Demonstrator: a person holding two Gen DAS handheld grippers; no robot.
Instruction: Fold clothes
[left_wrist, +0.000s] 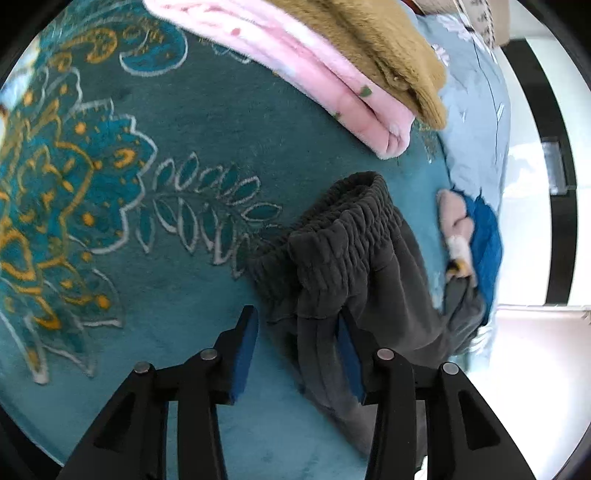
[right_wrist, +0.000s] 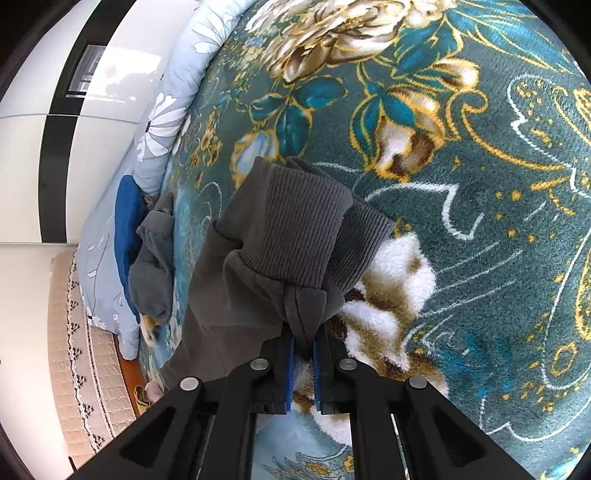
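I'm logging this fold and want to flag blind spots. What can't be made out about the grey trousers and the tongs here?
- Left wrist view: the grey trousers drape over the right finger of the left tongs, hiding its tip.
- Left wrist view: trouser legs run under the tongs, cut off.
- Right wrist view: the right tongs clamp the fabric; ribbed cuffs hide whatever lies beneath them.
- Both views: the trousers' full layout is unseen.

Teal floral blanket covers the bed, gold and white flower print. Light blue daisy-print quilt runs along its edge, blue fabric tucked beside it. Beige quilted mat with dark zigzag trim lies lower. White glossy wardrobe with black stripes beyond.
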